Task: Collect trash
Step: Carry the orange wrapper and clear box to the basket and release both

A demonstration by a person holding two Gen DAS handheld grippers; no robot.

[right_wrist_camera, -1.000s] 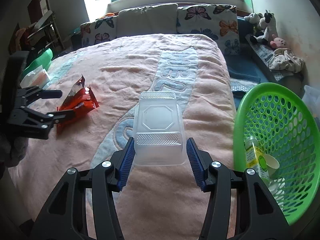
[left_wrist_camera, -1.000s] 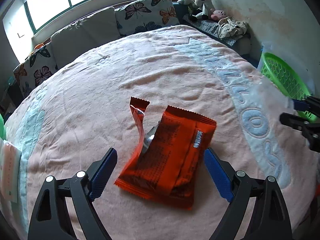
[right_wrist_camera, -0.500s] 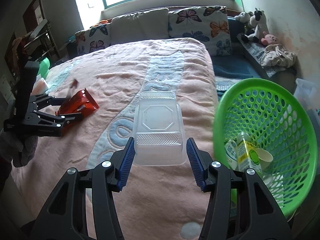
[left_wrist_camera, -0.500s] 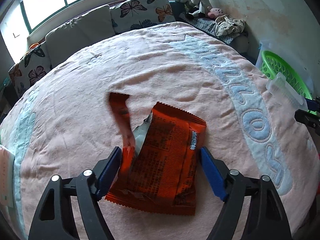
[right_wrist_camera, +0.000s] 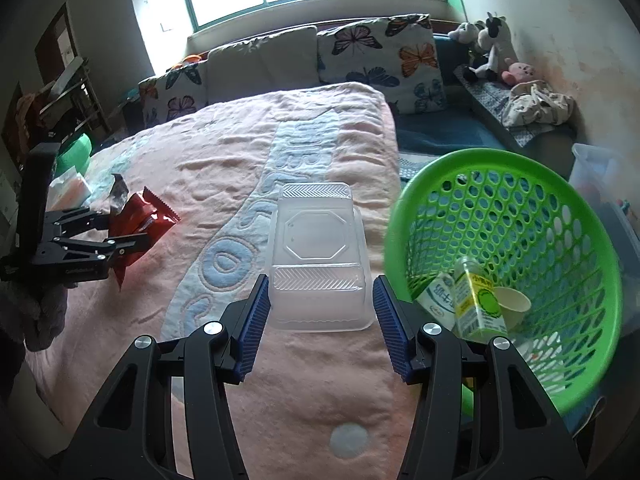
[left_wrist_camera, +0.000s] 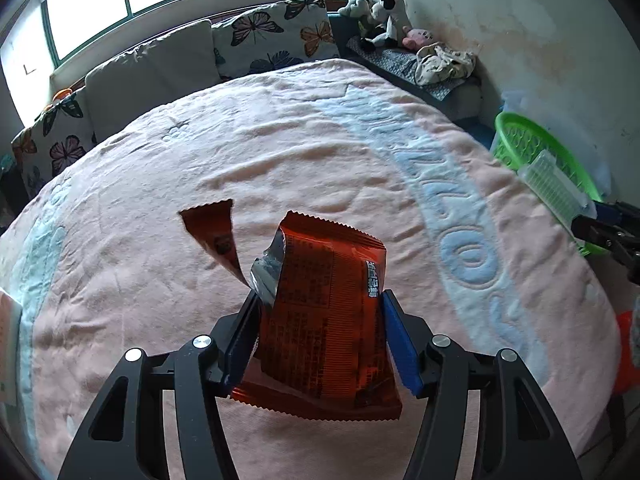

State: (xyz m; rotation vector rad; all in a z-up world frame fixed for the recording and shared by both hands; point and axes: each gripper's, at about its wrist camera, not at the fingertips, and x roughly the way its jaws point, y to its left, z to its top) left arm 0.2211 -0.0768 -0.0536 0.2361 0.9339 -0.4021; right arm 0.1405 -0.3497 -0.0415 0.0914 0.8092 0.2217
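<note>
A torn red snack wrapper (left_wrist_camera: pixel 332 264) stands on the pink blanket (left_wrist_camera: pixel 280 160) between the blue pads of my left gripper (left_wrist_camera: pixel 318 308). Its jaws are closing, and both pads press the wrapper's sides. The right wrist view shows the same left gripper (right_wrist_camera: pixel 132 236) on the wrapper (right_wrist_camera: pixel 148 216) at the left. My right gripper (right_wrist_camera: pixel 320 284) is shut on a clear plastic container (right_wrist_camera: pixel 316 236), held above the bed's right edge beside the green basket (right_wrist_camera: pixel 560 184). In the left wrist view the container (left_wrist_camera: pixel 552 184) is in front of the basket (left_wrist_camera: pixel 516 124).
The basket holds a small carton (right_wrist_camera: pixel 438 296), a yellow-labelled bottle (right_wrist_camera: pixel 476 292) and a paper cup (right_wrist_camera: pixel 514 304). Pillows (right_wrist_camera: pixel 372 56) line the bed's far end, with plush toys (right_wrist_camera: pixel 488 48) at the right. A tissue pack (right_wrist_camera: pixel 70 188) lies at the bed's left.
The left jaws have narrowed from wide open onto the red wrapper, which now stands bunched between the pads. The right gripper has carried the clear container rightward, closer to the green basket.
</note>
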